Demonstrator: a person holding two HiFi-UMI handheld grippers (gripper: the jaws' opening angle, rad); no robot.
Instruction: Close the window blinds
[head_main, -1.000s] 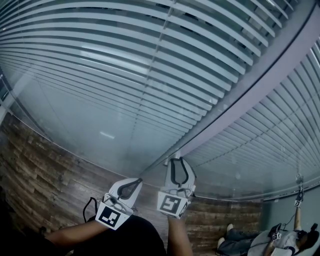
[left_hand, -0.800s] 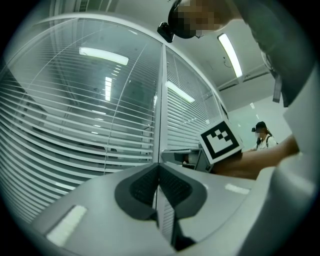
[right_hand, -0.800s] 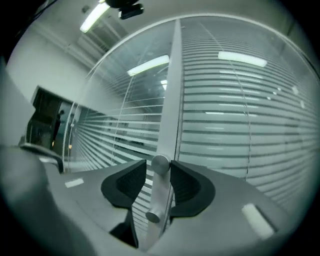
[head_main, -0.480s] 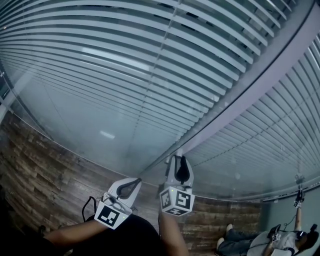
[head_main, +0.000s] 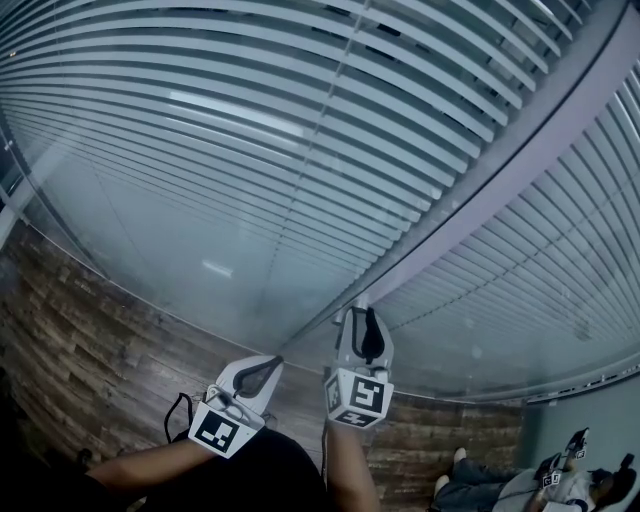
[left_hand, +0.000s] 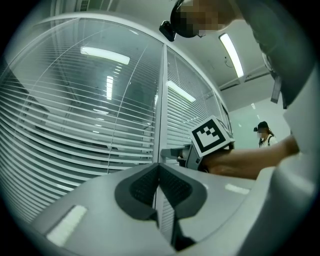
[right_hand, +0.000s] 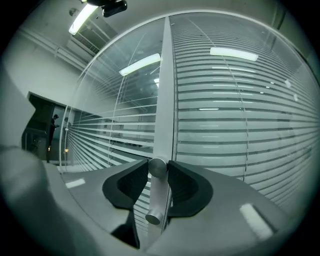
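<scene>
Slatted window blinds (head_main: 250, 150) hang behind glass on both sides of a grey upright frame post (head_main: 480, 200), their slats tilted open. A silver cylindrical blind knob (right_hand: 157, 169) sticks out from the post (right_hand: 164, 90). My right gripper (head_main: 362, 318) reaches up to the post's foot; its jaws are closing, and both pads (right_hand: 182, 185) touch the knob between them. My left gripper (head_main: 275, 362) hangs beside it to the left, jaws together and empty. The right gripper's marker cube (left_hand: 211, 136) shows in the left gripper view.
Wood-plank floor (head_main: 80, 350) runs below the glass wall. A person (head_main: 560, 480) is at the lower right, and a standing person (left_hand: 263, 135) shows far off in the left gripper view. Ceiling lights reflect in the glass (right_hand: 140, 64).
My right gripper has rolled about its own axis at the post, its marker cube turning to a new face. The left gripper stayed put. The person at lower right lowered an arm.
</scene>
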